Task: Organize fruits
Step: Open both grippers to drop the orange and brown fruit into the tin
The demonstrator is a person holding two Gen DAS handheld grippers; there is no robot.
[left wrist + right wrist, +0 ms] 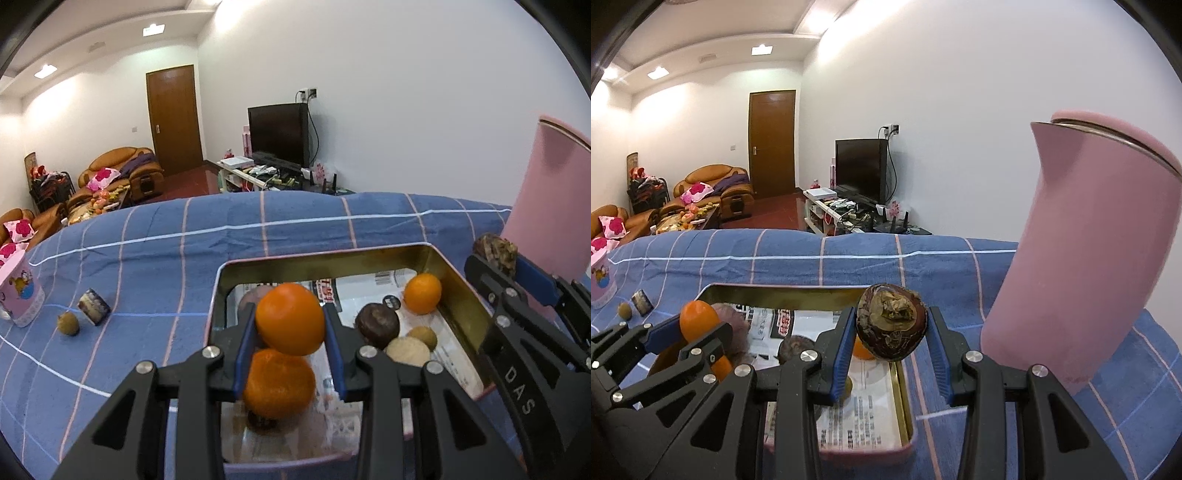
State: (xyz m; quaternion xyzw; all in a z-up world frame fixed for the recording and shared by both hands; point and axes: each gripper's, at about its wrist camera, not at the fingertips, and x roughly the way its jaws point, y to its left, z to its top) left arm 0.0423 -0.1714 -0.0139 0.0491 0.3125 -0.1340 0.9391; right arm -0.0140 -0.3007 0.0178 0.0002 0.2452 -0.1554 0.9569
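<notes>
Left gripper jaws clamp a round orange; right gripper jaws clamp a dark brown wrinkled fruit, both above the rectangular metal tin.

The tin sits on the cloth (jug right of it, cup far left).

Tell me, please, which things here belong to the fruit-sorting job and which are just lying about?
Job: tin; orange in left gripper; dark brown fruit in right gripper; fruits already in the tin, such as the small orange; small loose fruit on the cloth.

Lying about: pink jug; pink printed cup; small tilted box.
</notes>
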